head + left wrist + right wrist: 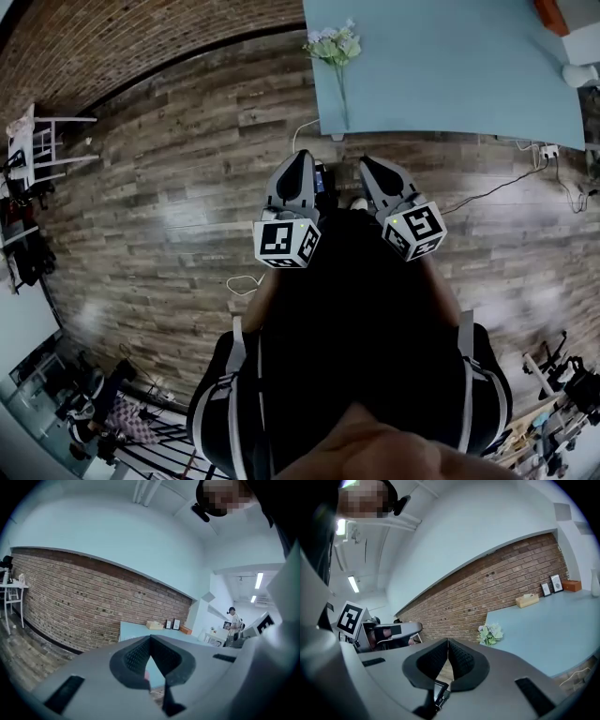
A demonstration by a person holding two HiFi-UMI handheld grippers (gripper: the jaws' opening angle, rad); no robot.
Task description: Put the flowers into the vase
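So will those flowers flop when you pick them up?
Probably a little: the flowers have a long thin stem and a bunchy head, so the top may droop. They look light to lift. Squeezed hard, that stem might bend.

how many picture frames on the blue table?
2. Both stand side by side at the table edge by the brick wall: the left frame nearer the beige box, the right frame nearer the orange box. More could be out of frame.

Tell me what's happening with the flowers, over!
Both shut, empty: left gripper, right gripper, short of the table. The flowers lie at its corner, untouched. A white cable on the floor ahead.
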